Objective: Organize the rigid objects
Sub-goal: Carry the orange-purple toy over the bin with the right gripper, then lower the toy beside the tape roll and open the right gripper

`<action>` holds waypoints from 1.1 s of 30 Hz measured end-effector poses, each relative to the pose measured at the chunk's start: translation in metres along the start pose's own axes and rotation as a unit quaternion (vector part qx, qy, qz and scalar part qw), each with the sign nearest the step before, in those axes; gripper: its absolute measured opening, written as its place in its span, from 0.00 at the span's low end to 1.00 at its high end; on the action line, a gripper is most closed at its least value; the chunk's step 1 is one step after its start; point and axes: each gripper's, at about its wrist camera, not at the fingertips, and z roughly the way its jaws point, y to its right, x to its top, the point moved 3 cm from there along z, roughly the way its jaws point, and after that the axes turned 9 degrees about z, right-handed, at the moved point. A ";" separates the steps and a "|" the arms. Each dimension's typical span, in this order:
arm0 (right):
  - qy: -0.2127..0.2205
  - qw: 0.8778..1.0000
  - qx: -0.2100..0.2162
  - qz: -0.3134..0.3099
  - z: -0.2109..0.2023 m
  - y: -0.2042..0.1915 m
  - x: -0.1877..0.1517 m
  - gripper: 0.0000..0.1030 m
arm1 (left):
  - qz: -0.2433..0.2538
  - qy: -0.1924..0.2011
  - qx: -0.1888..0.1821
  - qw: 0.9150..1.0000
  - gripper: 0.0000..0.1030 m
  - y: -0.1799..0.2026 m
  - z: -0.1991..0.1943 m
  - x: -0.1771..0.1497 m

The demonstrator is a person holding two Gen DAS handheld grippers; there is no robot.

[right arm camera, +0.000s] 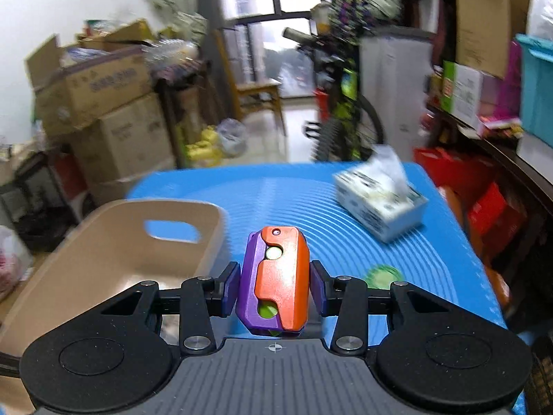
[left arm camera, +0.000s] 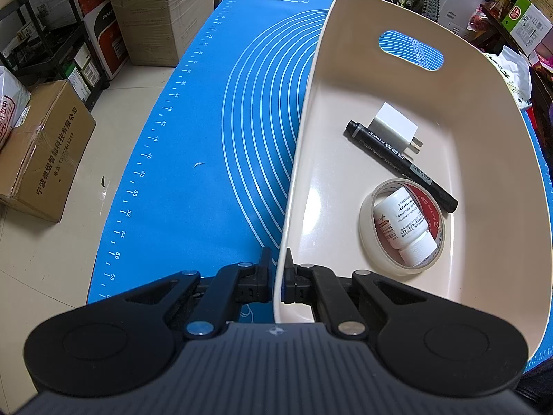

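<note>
A beige plastic bin (left arm camera: 484, 159) sits on a blue mat (left arm camera: 193, 131). In it lie a white charger plug (left arm camera: 392, 124), a black marker (left arm camera: 401, 166), and a tape roll (left arm camera: 366, 238) with a small white bottle (left arm camera: 404, 228) inside its ring. My left gripper (left arm camera: 278, 269) is shut on the bin's near left rim. My right gripper (right arm camera: 274, 280) is shut on an orange and purple toy block (right arm camera: 274, 280), held above the mat just right of the bin (right arm camera: 114, 259). The right wrist view is motion-blurred.
A tissue box (right arm camera: 380, 204) lies on the mat at the far right. A green round object (right arm camera: 383, 275) lies on the mat near the right fingers. Cardboard boxes (left arm camera: 45, 152), shelves and a bicycle (right arm camera: 342, 110) surround the table.
</note>
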 end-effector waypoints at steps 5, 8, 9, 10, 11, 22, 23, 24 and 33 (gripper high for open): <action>-0.001 0.998 0.052 -0.023 -0.011 -0.039 0.003 0.47 | 0.000 0.000 0.000 1.000 0.06 0.000 0.000 0.000; -0.010 0.996 0.076 -0.039 -0.012 -0.061 -0.002 0.47 | 0.000 0.000 0.000 1.000 0.06 0.000 0.000 0.000; -0.014 0.996 0.081 -0.044 -0.012 -0.067 -0.003 0.47 | 0.000 0.000 0.000 1.000 0.06 0.000 0.000 0.000; -0.020 0.995 0.087 -0.051 -0.011 -0.075 -0.006 0.47 | 0.000 0.000 0.000 1.000 0.06 0.000 0.000 0.000; -0.026 0.994 0.092 -0.057 -0.009 -0.081 -0.009 0.47 | 0.000 0.000 0.000 1.000 0.06 0.000 0.000 0.000; -0.108 0.981 0.093 -0.135 0.015 -0.128 -0.052 0.47 | 0.000 0.000 0.000 1.000 0.05 0.000 0.000 0.000; -0.115 0.980 0.090 -0.137 0.017 -0.130 -0.055 0.47 | 0.000 0.000 0.000 1.000 0.05 0.000 0.000 0.000; -0.122 0.979 0.088 -0.139 0.020 -0.130 -0.058 0.48 | 0.000 0.000 0.000 1.000 0.05 0.000 0.000 0.000; -0.170 0.970 0.072 -0.159 0.032 -0.133 -0.075 0.48 | 0.001 0.000 0.001 1.000 0.05 0.001 0.001 0.000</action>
